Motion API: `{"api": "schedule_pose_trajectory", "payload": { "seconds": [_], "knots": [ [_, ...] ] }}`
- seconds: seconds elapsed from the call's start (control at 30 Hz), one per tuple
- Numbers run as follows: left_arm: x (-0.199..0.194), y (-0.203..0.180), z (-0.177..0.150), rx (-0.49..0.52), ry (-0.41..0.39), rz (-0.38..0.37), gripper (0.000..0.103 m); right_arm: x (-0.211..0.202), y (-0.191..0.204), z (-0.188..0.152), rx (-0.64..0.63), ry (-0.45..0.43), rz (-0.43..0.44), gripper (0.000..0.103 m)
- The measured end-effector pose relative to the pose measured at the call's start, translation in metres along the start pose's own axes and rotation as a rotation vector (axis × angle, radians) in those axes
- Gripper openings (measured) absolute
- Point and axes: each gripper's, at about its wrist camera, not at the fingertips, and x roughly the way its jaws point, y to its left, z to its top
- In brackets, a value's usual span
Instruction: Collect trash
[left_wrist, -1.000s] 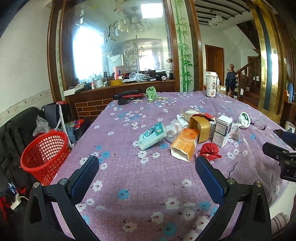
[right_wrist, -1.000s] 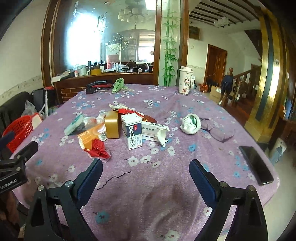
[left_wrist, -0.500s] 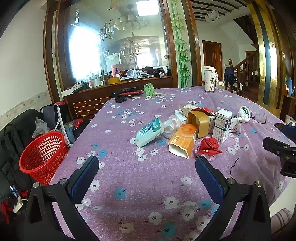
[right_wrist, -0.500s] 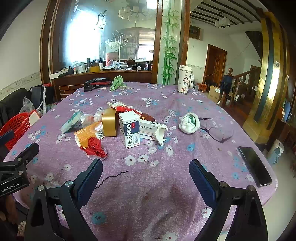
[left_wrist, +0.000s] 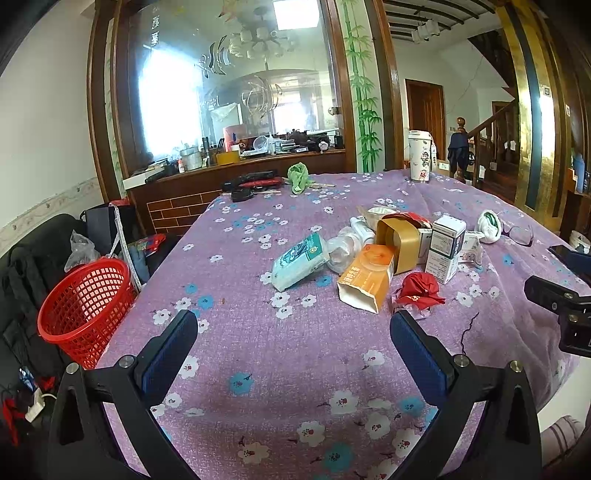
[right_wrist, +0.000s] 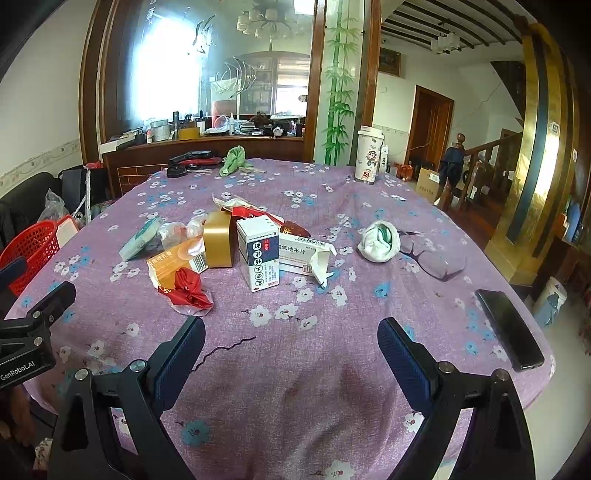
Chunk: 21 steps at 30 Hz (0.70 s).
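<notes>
**Both tongs wide and empty above a littered table**

Left tongs (left_wrist: 293, 334) spread wide, holding nothing, hovering over the near edge of the table (left_wrist: 258, 369) and its purple flowered cloth. Right tongs (right_wrist: 291, 341) likewise spread wide and empty, low over the near edge further right; seen also at the right border of the left wrist view, apart from the left pair.

Trash gathered in a loose heap mid-table, ahead of both tongs and well clear of the fingertips:
- pale blue tissue pack (left_wrist: 298, 260) lying flat at the heap's left end
- crumpled clear plastic bottle (left_wrist: 345, 247) just beside the pack
- orange carton (left_wrist: 367, 282) lying on its side, open end toward the camera
- gold open-ended box (left_wrist: 400, 243) behind the carton, touching it
- crumpled red wrapper (right_wrist: 188, 290) nearest the tongs, against the orange carton
- upright white medicine box (right_wrist: 258, 254) right of the gold box
- flat white pill box (right_wrist: 303, 254) lying behind and right of the upright one, flap torn open

Right of the heap, apart from it: white and green balled cloth (right_wrist: 378, 240), eyeglasses (right_wrist: 436, 262), black phone (right_wrist: 509, 328) near the table's right edge. Thin dark wavy hairpin (right_wrist: 225, 350) on the cloth between the right fingers and the red wrapper.

Red mesh basket (left_wrist: 83, 304) standing off the table's left side, below its edge, upright with mouth open. White tumbler (left_wrist: 420, 155) upright at the far edge; green rag (left_wrist: 299, 177) at the far side too.
</notes>
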Motion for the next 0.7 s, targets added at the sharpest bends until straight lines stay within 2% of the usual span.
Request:
{"api": "schedule_pose_trajectory", "payload": {
  "seconds": [0.7],
  "knots": [
    [0.0067,0.0029,-0.0040,0.000,0.032,-0.001,0.103,0.0084,0.0053,-0.0008,-0.008,0.018,0.021,0.093]
  ]
}}
